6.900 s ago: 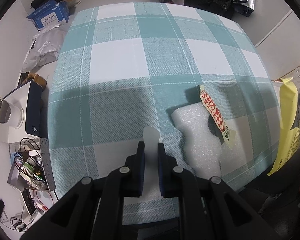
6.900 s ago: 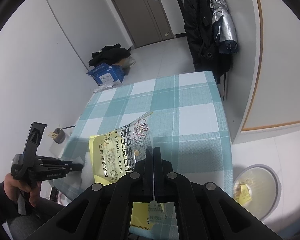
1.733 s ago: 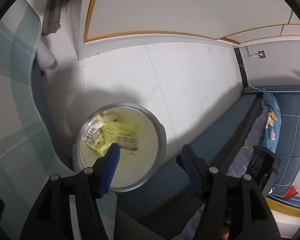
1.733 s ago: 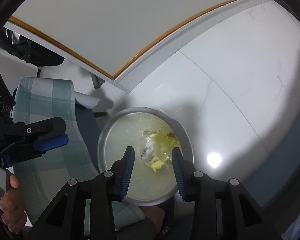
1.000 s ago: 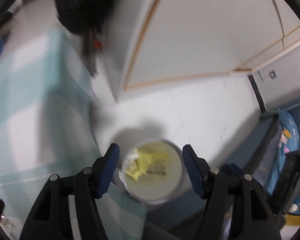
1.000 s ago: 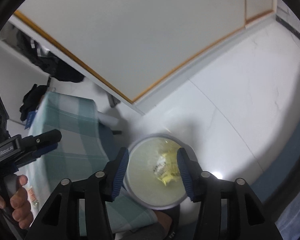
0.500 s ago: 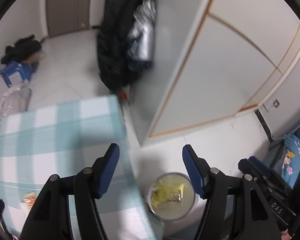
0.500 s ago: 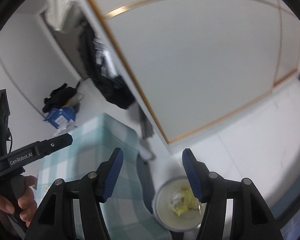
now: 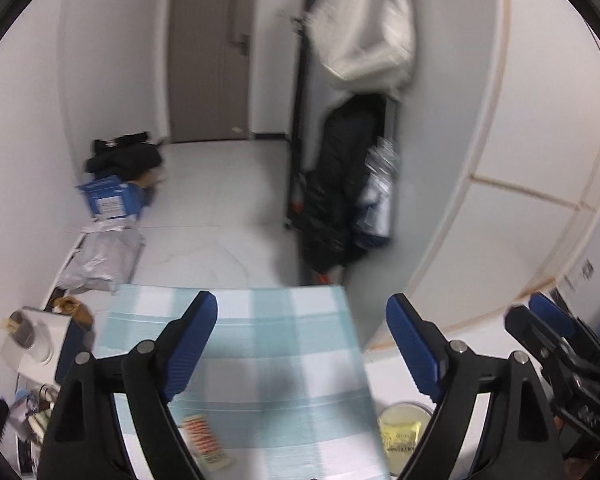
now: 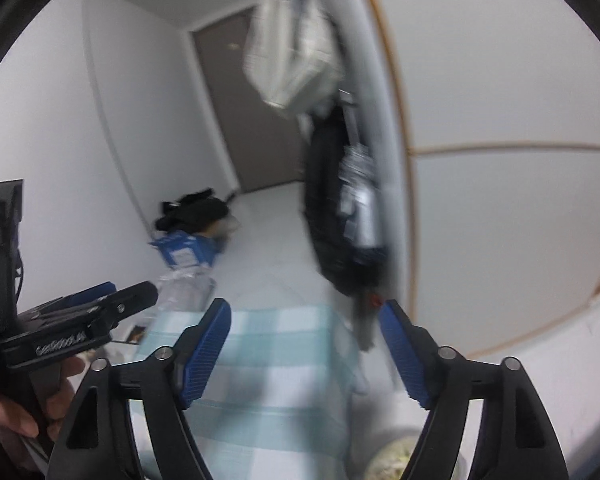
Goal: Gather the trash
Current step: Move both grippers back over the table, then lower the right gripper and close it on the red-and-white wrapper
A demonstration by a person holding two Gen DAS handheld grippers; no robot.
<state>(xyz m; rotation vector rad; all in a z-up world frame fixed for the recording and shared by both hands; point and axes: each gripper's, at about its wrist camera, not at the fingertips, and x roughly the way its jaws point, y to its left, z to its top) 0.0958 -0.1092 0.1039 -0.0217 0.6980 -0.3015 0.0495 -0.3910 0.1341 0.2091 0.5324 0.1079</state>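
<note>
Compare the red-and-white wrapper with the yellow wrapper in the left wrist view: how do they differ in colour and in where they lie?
The red-and-white wrapper lies on the checked table; the yellow wrapper lies in the round bin on the floor beside it. The first is a narrow patterned strip; the second is broader, plain yellow with dark print. Both lie loose, clear of the left gripper, whose jaws are opening.

A blue cardboard box [image 9: 110,200] stands on the pale floor [image 9: 220,184] against the left wall, with a heap of dark clothes [image 9: 124,158] just behind it and a grey plastic mailer bag [image 9: 104,258] in front, near the tabletop's far left corner. A brown door [image 9: 210,52] closes the hallway. A black coat [image 9: 340,184] hangs at the right below a white bag [image 9: 364,24].
</note>
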